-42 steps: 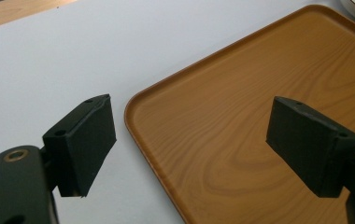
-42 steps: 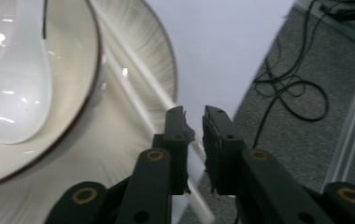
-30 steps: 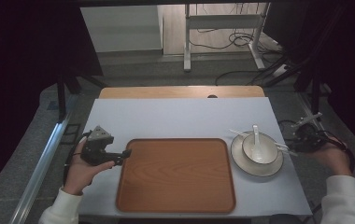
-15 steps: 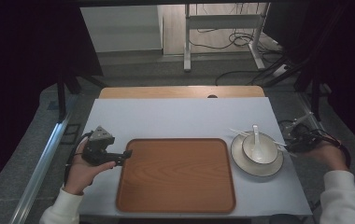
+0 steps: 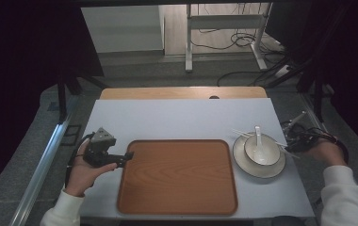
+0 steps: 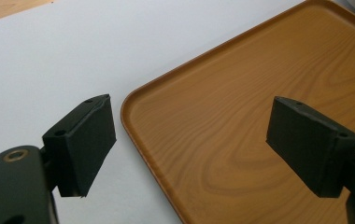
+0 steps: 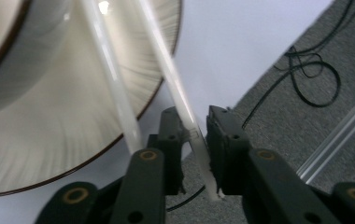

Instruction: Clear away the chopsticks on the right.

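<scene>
A lab or test room, by the look of it; black curtains [image 5: 31, 61] hem in the worktop [image 5: 186, 117]; loose cables [image 5: 243, 40] trail over grey carpet [image 5: 134, 70] beneath a metal stand [image 5: 224, 33].

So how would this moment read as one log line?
right claw: closing on one chopstick beside plate | left claw: open, over tray corner

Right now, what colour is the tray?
Brown, with a wood-grain pattern; the tray shows best in the left gripper view.
</scene>
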